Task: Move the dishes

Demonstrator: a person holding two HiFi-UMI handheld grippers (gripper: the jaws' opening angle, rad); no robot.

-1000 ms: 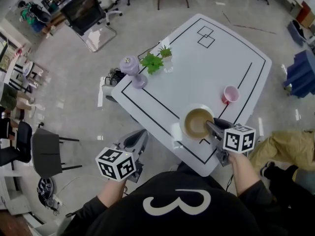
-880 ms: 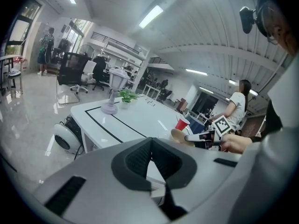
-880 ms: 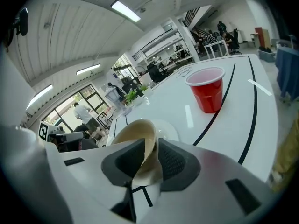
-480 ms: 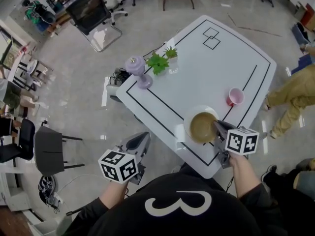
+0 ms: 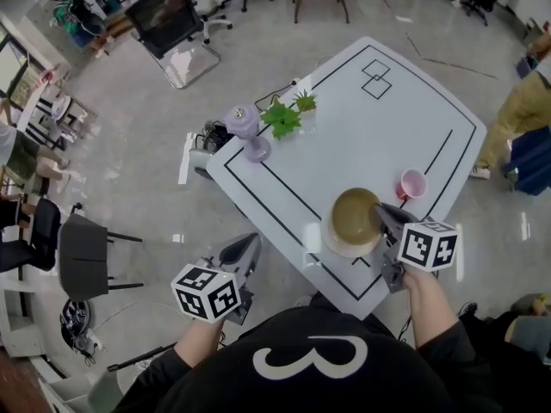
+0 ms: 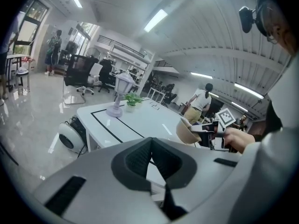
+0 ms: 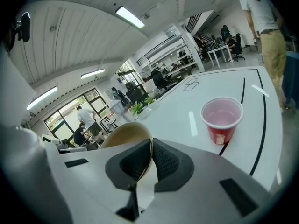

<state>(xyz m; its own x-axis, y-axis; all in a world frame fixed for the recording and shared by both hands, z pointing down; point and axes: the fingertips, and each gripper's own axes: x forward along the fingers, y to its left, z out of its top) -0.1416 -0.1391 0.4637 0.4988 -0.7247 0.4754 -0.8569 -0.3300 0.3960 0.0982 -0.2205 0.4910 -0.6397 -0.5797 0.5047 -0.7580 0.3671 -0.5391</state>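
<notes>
A tan bowl with a white outside (image 5: pixel 353 219) hangs tilted over the near end of the white table (image 5: pixel 387 114). My right gripper (image 5: pixel 380 215) is shut on its rim, and the right gripper view shows the rim of the bowl (image 7: pixel 125 135) pinched between the jaws of the right gripper (image 7: pixel 150 157). A pink cup (image 5: pixel 412 183) stands upright on the table just beyond the bowl, and the same pink cup (image 7: pixel 221 117) is empty. My left gripper (image 5: pixel 244 250) hangs shut and empty off the table's left side; from the left gripper (image 6: pixel 152 146) the bowl (image 6: pixel 187 130) shows at right.
A purple lamp (image 5: pixel 244 129) and a small green plant (image 5: pixel 284 115) stand at the table's far left corner. A person in khaki trousers (image 5: pixel 523 101) stands past the right edge. A black office chair (image 5: pixel 164 20) and a dark chair (image 5: pixel 82 269) stand on the floor to the left.
The bowl has come up off the table and tilted in my right gripper. The person in khaki trousers has walked along the table's right side, away from me. My left gripper has hardly moved.
</notes>
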